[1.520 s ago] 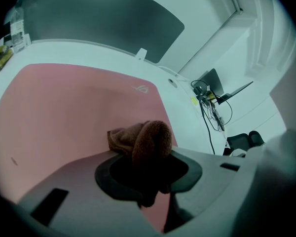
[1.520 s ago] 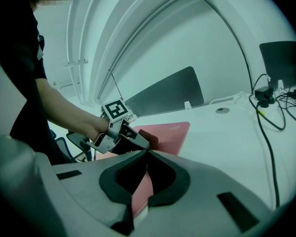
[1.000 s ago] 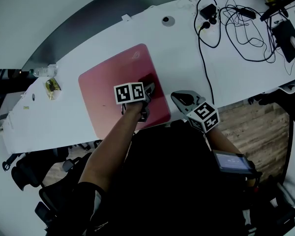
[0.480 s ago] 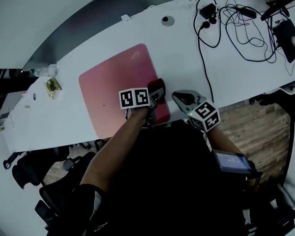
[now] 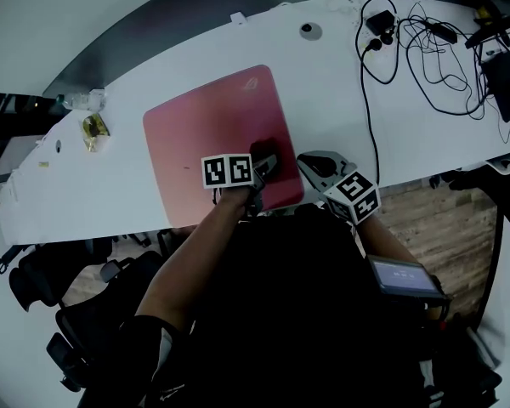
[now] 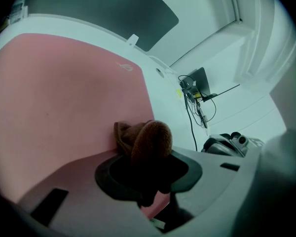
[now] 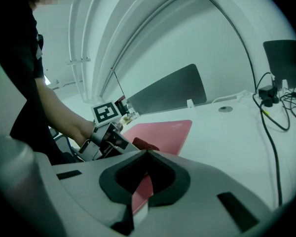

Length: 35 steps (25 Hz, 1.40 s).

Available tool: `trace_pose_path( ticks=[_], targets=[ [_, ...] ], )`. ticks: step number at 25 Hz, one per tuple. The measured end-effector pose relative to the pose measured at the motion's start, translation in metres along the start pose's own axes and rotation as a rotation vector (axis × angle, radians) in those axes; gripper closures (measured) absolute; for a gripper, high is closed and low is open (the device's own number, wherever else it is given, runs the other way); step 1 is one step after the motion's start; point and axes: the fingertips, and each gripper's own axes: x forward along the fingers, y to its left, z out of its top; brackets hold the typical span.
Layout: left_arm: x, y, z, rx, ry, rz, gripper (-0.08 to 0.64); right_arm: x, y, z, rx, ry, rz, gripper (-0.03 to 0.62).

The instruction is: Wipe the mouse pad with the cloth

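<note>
So, cloth: the bunched brown cloth [image 6: 147,138] sat clamped in the left gripper [image 6: 148,168], pressed on the pink rectangular mouse pad [image 5: 200,126] near its right edge.
Right gripper [image 7: 146,176]: jaws together, empty, just beside the pad.
Wiping: steady pressure and overlapping strokes across the white counter's [image 5: 340,100] pad would likely serve best.

A white table [image 5: 323,100] stands over wood flooring [image 5: 429,218], with what may be a dark partition [image 5: 178,24] behind.

Head cam steeply down over the table [image 5: 340,92], both gripper cams low and close, mouse pad [image 5: 204,126] shared
</note>
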Motion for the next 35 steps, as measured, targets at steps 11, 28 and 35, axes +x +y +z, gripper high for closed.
trace_pose_path(
  ticks=[11,28,35],
  targets=[
    [-0.037,0.04,-0.009,-0.008,-0.027,0.034,0.44,0.024,0.037,-0.002,-0.029,0.028,0.024,0.566],
    [-0.108,0.114,-0.028,-0.107,-0.127,0.063,0.437,0.062,0.085,-0.005,-0.055,0.059,0.074,0.566],
    [-0.14,0.147,-0.038,-0.138,-0.158,0.077,0.436,0.083,0.109,0.0,-0.094,0.076,0.102,0.566]
  ],
)
